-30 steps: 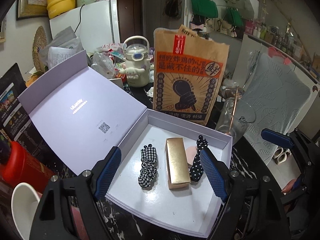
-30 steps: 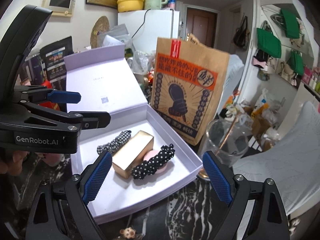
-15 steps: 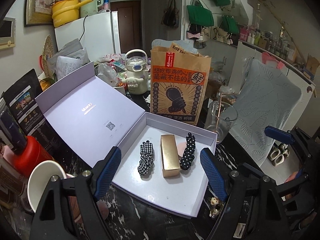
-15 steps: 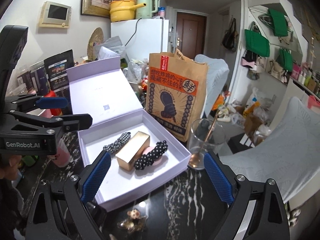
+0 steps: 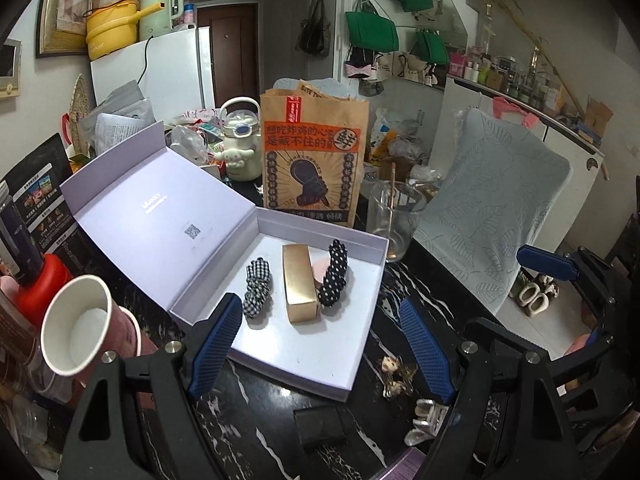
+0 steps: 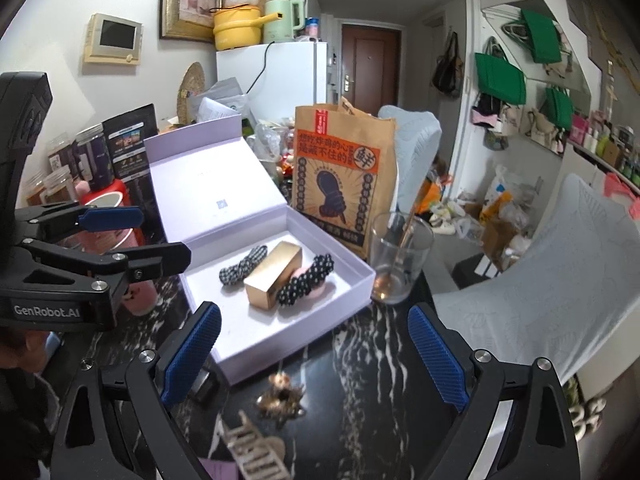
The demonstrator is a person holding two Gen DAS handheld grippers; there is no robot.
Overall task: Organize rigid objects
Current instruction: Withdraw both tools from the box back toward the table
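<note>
Both the left gripper (image 5: pixel 320 346) and the right gripper (image 6: pixel 314 360) hover wide open and empty above the marble tabletop (image 6: pixel 380 344). A spiky gold hair clip (image 6: pixel 280 394) lies just below the right gripper, nearer it, outside the lavender cardboard box (image 6: pixel 352 264) holding a smooth gold bar (image 6: pixel 274 274)

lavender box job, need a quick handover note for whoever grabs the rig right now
Left gripper: open, empty, hovering at the near edge of the lavender box.
Right gripper: open, empty, above the black marble table.
Done, in the box: checked scrunchie, gold box, polka-dot scrunchie lying over a pink item.
Left, on the table by the box: small figurine charm, silver hair claw, dark square item. Lid open.
</note>
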